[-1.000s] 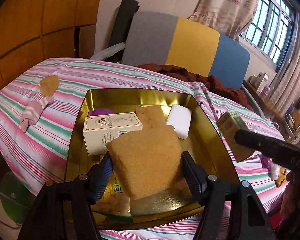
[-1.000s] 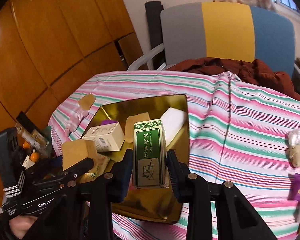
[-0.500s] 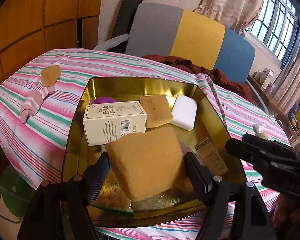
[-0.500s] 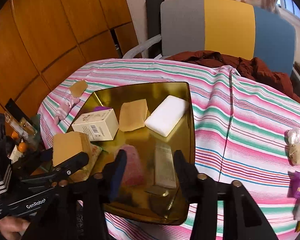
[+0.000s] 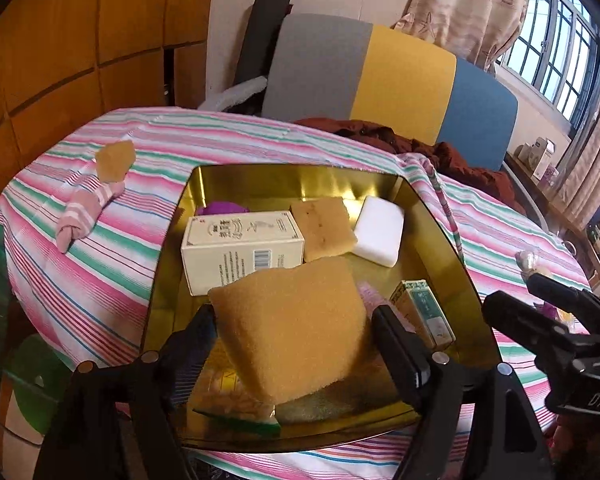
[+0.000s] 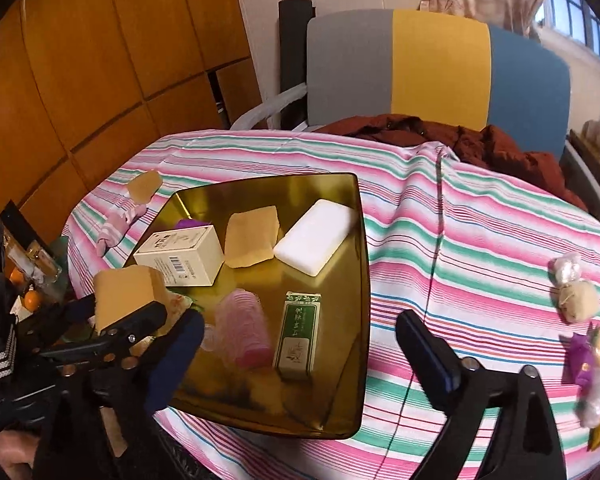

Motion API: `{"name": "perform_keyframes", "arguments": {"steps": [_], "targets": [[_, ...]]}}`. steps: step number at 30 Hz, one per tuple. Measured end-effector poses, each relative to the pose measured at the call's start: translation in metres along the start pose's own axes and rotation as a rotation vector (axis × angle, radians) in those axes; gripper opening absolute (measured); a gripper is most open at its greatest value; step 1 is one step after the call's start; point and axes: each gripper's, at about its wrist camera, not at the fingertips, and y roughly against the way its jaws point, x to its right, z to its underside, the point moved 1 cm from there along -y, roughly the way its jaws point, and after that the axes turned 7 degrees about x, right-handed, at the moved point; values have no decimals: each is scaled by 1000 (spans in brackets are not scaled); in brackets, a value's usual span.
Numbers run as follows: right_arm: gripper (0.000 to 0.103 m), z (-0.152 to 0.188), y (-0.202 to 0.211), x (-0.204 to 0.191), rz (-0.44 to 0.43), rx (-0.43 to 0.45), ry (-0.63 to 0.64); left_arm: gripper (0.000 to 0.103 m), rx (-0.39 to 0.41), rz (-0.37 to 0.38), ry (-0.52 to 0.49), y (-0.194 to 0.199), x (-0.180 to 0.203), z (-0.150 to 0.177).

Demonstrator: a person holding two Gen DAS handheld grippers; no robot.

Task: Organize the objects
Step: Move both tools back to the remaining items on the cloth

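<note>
Striped cloth covers the tabletop [image 6: 480, 240], and a gold tray [image 6: 362, 320] sits toward its left edge. Our left gripper [image 5: 292, 344] is clenched on a tan sponge [image 5: 292, 328], held above the tray's near edge. Our right gripper [image 6: 300, 352] is released, its fingers spread wide over the tray's near right corner. A green box [image 6: 298, 330] lies flat in that corner, just beside a pink roller [image 6: 242, 328]; a cream box [image 6: 180, 254] lies nearer the tray's left edge
</note>
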Motion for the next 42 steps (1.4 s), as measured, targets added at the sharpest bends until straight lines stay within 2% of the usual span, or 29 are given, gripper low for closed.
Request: {"name": "perform_keyframes", "arguments": {"steps": [3, 11, 15, 21, 34, 42], "targets": [[100, 2, 4, 0, 26, 16, 9, 80, 18, 7, -1, 4, 0, -2], [102, 3, 15, 9, 86, 54, -2, 80, -2, 59, 17, 2, 3, 0], [102, 5, 24, 21, 109, 71, -24, 80, 30, 81, 31, 8, 5, -6], [103, 10, 34, 53, 158, 72, -86, 80, 32, 117, -28, 10, 25, -13], [103, 43, 71, 164, 328, 1, -267, 80, 18, 270, -91, 13, 79, -21], [103, 48, 126, 260, 485, 87, -479, 80, -16, 414, -249, 12, 153, -18]]}}
